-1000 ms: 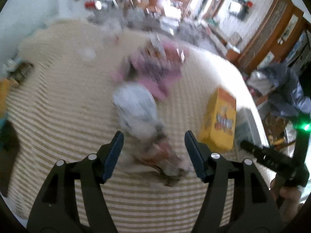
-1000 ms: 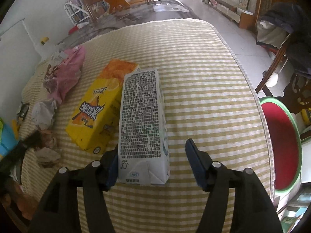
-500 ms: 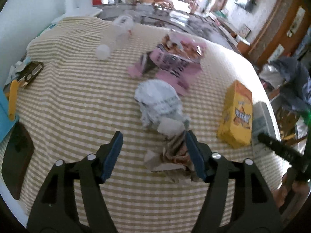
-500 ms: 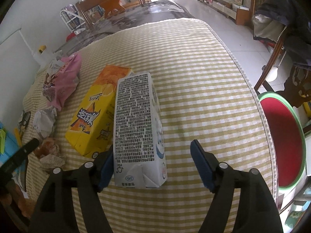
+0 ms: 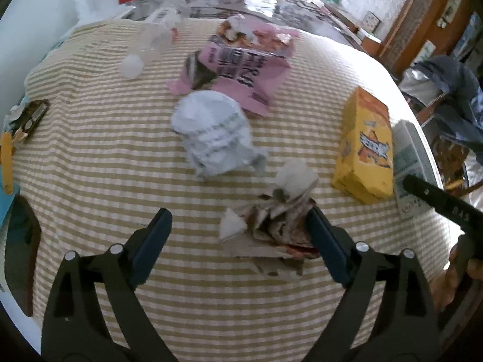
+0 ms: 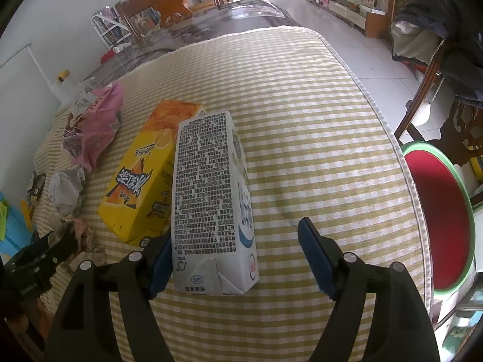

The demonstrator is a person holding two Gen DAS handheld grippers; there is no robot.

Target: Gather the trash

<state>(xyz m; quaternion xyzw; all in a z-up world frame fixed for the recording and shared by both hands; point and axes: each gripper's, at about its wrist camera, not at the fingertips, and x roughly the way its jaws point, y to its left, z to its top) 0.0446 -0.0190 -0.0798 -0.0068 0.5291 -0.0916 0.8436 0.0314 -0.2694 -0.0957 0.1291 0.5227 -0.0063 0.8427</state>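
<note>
Trash lies on a striped tablecloth [image 5: 90, 163]. My left gripper [image 5: 238, 235] is open, and a crumpled brown-and-white paper wad [image 5: 274, 223] lies between its fingers, against the right finger [image 5: 323, 241]. Beyond it are a crumpled white paper [image 5: 211, 135], a pink snack bag [image 5: 241, 66], a yellow carton [image 5: 365, 147] and a white milk carton [image 5: 407, 157]. My right gripper [image 6: 235, 250] is open around the near end of the white milk carton [image 6: 208, 199], whose left side touches the left finger [image 6: 160, 262]. The yellow carton [image 6: 142, 178] lies beside it.
A clear plastic bottle [image 5: 151, 42] lies at the far left of the table. A red-seated stool [image 6: 437, 223] stands off the table's right edge, with a chair draped in clothes [image 6: 446, 30] behind it. A blue box [image 6: 12, 232] and small items sit at the left edge.
The left gripper has swung left and steadied, so the brown paper wad now sits by its right finger. The right gripper has opened wider around the milk carton.
</note>
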